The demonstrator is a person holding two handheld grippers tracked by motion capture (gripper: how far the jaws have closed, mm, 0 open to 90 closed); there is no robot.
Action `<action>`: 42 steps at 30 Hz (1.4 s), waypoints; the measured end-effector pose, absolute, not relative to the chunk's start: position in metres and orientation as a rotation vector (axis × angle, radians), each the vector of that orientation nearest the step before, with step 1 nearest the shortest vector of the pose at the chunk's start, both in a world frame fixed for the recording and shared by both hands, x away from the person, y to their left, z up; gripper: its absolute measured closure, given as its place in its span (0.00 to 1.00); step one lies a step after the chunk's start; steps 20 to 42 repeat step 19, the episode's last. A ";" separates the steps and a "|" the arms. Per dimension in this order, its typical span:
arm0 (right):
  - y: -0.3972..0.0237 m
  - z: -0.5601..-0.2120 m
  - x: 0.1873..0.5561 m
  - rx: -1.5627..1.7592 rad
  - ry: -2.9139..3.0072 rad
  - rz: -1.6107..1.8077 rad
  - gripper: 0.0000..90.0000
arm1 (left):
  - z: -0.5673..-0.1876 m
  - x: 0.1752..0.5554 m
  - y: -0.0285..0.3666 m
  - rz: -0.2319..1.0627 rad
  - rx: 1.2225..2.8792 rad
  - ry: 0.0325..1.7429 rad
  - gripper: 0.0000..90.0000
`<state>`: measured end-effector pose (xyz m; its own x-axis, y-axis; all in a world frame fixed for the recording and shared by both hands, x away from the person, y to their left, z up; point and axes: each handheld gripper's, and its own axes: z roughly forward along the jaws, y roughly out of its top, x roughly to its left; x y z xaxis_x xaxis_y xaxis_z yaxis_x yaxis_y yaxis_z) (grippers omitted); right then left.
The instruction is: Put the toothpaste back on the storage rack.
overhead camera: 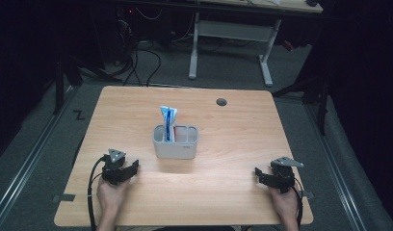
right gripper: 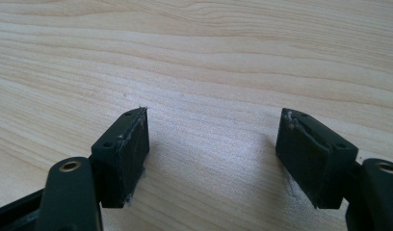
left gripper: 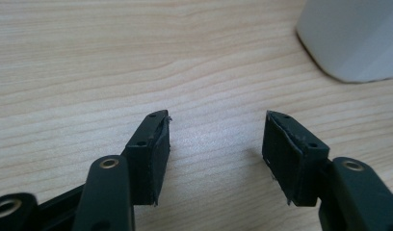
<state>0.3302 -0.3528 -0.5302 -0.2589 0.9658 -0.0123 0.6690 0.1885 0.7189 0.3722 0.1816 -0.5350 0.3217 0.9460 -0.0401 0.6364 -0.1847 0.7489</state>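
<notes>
Overall scene: a light wooden desk (overhead camera: 233,144) seen from above, with a person's two hands coming in over its near edge, each holding a black two-jaw gripper.
Holder: a pale grey compartmented holder (overhead camera: 176,142) stands upright near the middle of the desk; its rounded corner shows at the top right of the left gripper view (left gripper: 353,38).
Toothpaste tube: a blue and white tube (overhead camera: 168,122), probably toothpaste, stands in the holder's left compartment and rises well above the rim.
Left gripper: the left gripper (overhead camera: 121,169) rests low near the near left corner, jaws released and spread, bare wood between them.
Right gripper: the right gripper (overhead camera: 268,177) rests near the near right corner, well apart from the holder, jaws released, nothing held.
Tipping risk: the tube looks tall and top-heavy, so a sideways push from a jaw could tip it or slide the light holder.
Grasp risk: closing on the tube's soft body could squeeze it or let it slip.
Collision risk: both grippers reaching for the holder together could knock each other.
</notes>
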 end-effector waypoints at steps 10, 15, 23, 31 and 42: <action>-0.353 -0.530 0.330 1.526 2.000 0.837 0.31 | -0.536 0.372 0.178 0.611 1.931 1.383 0.43; -0.353 -0.530 0.330 1.526 2.000 0.837 0.31 | -0.536 0.372 0.178 0.608 1.935 1.379 0.41; -0.353 -0.530 0.330 1.526 2.000 0.837 0.31 | -0.536 0.372 0.178 0.608 1.935 1.380 0.41; -0.353 -0.530 0.330 1.526 2.000 0.837 0.31 | -0.536 0.372 0.178 0.608 1.935 1.380 0.41; -0.353 -0.530 0.330 1.526 2.000 0.837 0.31 | -0.536 0.372 0.178 0.608 1.935 1.380 0.41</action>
